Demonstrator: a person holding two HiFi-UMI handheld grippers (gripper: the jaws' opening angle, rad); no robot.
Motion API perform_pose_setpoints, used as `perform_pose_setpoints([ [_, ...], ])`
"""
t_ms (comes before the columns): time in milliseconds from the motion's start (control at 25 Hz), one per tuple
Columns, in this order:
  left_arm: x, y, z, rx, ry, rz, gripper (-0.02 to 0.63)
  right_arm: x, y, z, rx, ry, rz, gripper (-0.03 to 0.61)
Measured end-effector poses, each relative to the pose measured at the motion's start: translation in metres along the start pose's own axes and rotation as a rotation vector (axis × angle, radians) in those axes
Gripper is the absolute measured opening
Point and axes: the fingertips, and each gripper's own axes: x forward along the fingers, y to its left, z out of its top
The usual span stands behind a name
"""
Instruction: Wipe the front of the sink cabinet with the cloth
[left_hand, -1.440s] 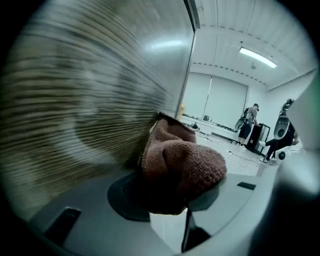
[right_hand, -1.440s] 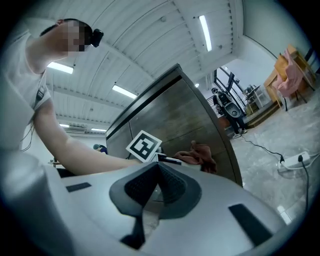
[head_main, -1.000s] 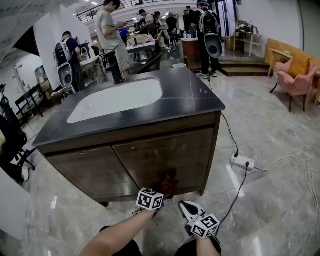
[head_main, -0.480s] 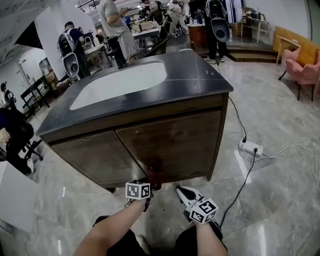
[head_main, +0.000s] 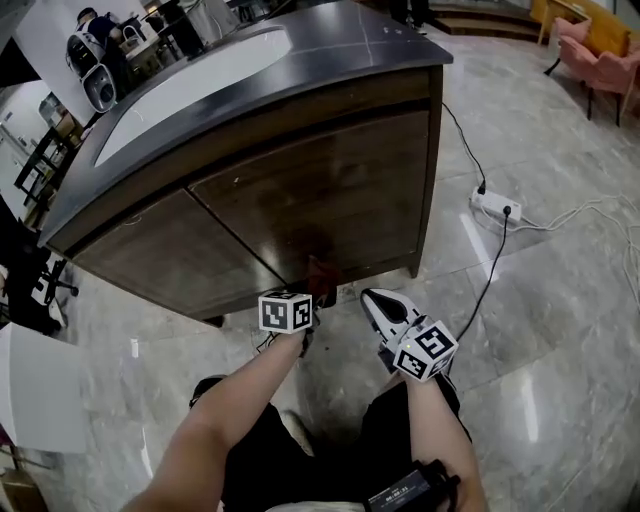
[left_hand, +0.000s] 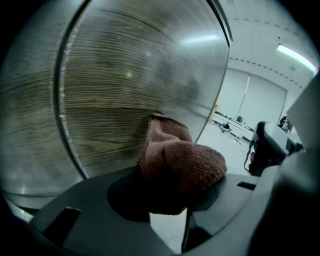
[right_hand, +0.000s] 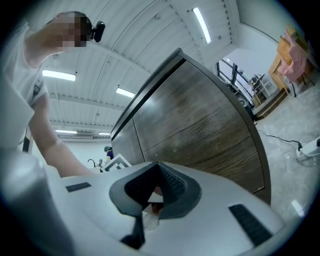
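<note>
The sink cabinet's dark wood front (head_main: 300, 200) has two doors. My left gripper (head_main: 312, 288) is shut on a reddish-brown cloth (head_main: 320, 271) and holds it against the bottom of the front, near the seam between the doors. In the left gripper view the bunched cloth (left_hand: 180, 165) bulges from the left gripper (left_hand: 170, 195) and touches the wood grain (left_hand: 115, 110). My right gripper (head_main: 373, 297) hovers just to the right, off the cabinet, shut with nothing in it. In the right gripper view its right gripper (right_hand: 156, 187) points up along the cabinet front (right_hand: 200, 125).
A white basin (head_main: 190, 80) is set in the dark countertop. A white power strip (head_main: 494, 207) and cables (head_main: 497, 270) lie on the marble floor to the right. A pink chair (head_main: 600, 50) stands far right. My legs are below the grippers.
The cloth has slid left along the bottom of the cabinet front, from the right door towards the seam. The head view has tipped down and closer. The right gripper has stayed beside the left.
</note>
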Motion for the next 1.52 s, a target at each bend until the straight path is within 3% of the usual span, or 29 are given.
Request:
perform_pose_setpoints([
  [200,0.034,-0.038,0.014,0.107,-0.016,-0.084,0.137,-0.019,-0.011,0.024,-0.012,-0.069,-0.075,0.012],
  [400,0.073,-0.076,0.028,0.161,-0.025,-0.154,0.137,-0.04,-0.019,0.046,-0.03,-0.123,-0.162,0.012],
  [560,0.113,-0.118,0.03,0.279,-0.001,-0.218,0.137,-0.055,-0.02,0.059,-0.033,-0.156,-0.211,0.012],
  [800,0.158,-0.161,0.02,0.288,0.055,-0.303,0.137,-0.059,-0.012,0.063,-0.046,-0.154,-0.192,0.012],
  [1080,0.139,-0.124,-0.007,0.203,0.088,-0.253,0.137,-0.049,-0.019,0.05,0.004,-0.15,-0.177,0.012],
  [1320,0.082,-0.036,-0.033,0.134,0.008,-0.053,0.137,0.002,0.005,0.013,-0.011,-0.053,-0.068,0.012],
  [1520,0.027,0.034,-0.045,0.082,-0.054,0.069,0.137,0.043,0.033,-0.012,0.003,-0.009,0.009,0.012],
])
